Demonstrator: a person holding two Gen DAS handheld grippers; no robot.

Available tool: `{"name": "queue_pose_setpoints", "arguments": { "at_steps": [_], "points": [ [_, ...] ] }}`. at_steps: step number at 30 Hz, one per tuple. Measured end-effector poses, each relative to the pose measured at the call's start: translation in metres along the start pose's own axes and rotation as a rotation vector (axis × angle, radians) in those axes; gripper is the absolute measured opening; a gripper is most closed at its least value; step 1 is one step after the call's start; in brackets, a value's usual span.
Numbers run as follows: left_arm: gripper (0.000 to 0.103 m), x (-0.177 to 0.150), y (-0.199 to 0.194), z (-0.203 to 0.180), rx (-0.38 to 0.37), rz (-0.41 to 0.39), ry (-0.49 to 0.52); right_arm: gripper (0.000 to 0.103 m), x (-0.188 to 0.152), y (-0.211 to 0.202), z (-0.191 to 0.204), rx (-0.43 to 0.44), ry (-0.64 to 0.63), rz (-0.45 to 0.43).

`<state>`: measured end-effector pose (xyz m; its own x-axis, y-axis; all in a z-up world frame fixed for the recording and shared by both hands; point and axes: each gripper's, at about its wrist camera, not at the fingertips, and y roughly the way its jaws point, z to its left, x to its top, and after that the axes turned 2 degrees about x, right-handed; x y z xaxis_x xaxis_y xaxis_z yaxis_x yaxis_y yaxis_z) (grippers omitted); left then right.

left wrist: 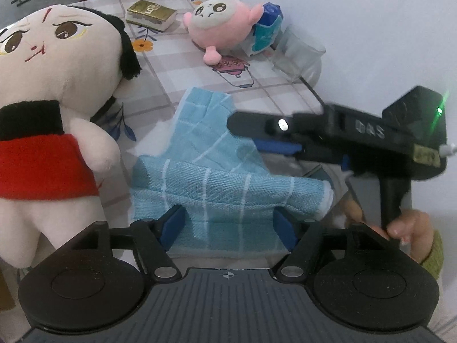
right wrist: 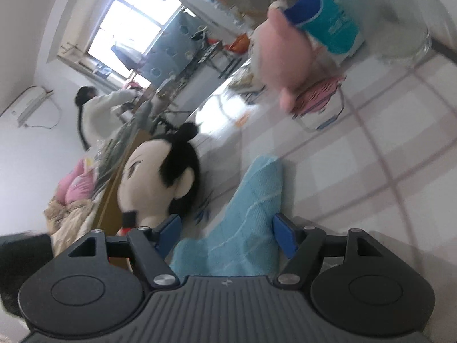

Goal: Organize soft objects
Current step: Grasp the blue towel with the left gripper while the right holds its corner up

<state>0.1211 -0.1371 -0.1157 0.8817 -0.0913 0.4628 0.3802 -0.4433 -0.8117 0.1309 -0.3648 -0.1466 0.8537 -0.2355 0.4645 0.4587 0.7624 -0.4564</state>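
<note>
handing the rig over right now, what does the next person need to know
Left gripper: open, its fingers either side of the near edge of the blue towel, not clamped.
Right gripper: open too, tilted sideways over the same towel's right side.
The towel lies rumpled and partly folded on the checked tablecloth.
The big doll in the red top lies left of the towel. The pink plush sits at the far end, against a tissue pack and a clear container.
Done: nothing looks tidied yet.
Left: probably finish folding the towel, then arrange both toys.
</note>
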Motion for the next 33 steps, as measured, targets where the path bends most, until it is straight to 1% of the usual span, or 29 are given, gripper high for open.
{"name": "queue_pose_setpoints", "arguments": {
  "at_steps": [3,7,11,13,14,16,18,19,20,21,23,26,29,33],
  "points": [
    [0.070,0.000,0.000,-0.002,0.000,-0.011,0.014,0.103,-0.008,-0.004,0.004,0.059,0.028,0.032],
    [0.073,-0.001,-0.003,-0.006,0.007,-0.035,0.037,0.103,-0.016,-0.010,0.007,0.108,0.065,0.056],
    [0.075,-0.001,-0.007,-0.009,0.028,-0.068,0.073,0.103,-0.021,-0.013,0.009,0.132,0.084,0.087],
    [0.075,-0.002,-0.008,-0.010,0.034,-0.082,0.088,0.103,-0.023,-0.013,0.014,0.121,0.072,0.098],
    [0.075,-0.003,-0.008,-0.011,0.037,-0.089,0.096,0.103,-0.024,-0.013,0.016,0.101,0.064,0.098],
    [0.075,-0.004,-0.008,-0.013,0.042,-0.104,0.115,0.098,-0.025,-0.011,0.018,0.070,0.059,0.102],
    [0.075,-0.006,-0.007,-0.015,0.050,-0.116,0.134,0.089,-0.028,-0.010,0.019,0.052,0.064,0.105],
    [0.075,-0.007,-0.006,-0.016,0.052,-0.121,0.142,0.087,-0.029,-0.010,0.018,0.049,0.070,0.105],
    [0.075,-0.008,-0.007,-0.017,0.054,-0.128,0.155,0.079,-0.031,-0.011,0.017,0.048,0.075,0.106],
    [0.075,-0.009,-0.007,-0.018,0.055,-0.135,0.166,0.074,-0.032,-0.012,0.017,0.048,0.078,0.105],
    [0.075,-0.011,-0.010,-0.019,0.053,-0.142,0.175,0.071,-0.036,-0.016,0.018,0.054,0.082,0.088],
    [0.075,-0.015,-0.021,-0.019,0.029,-0.153,0.179,0.067,-0.042,-0.025,0.023,0.071,0.090,0.061],
    [0.075,-0.020,-0.036,-0.020,0.003,-0.171,0.175,0.067,-0.048,-0.037,0.038,0.085,0.070,0.030],
    [0.075,-0.029,-0.066,-0.024,-0.016,-0.220,0.180,0.067,-0.056,-0.053,0.068,0.106,0.021,-0.012]
  ]
}}
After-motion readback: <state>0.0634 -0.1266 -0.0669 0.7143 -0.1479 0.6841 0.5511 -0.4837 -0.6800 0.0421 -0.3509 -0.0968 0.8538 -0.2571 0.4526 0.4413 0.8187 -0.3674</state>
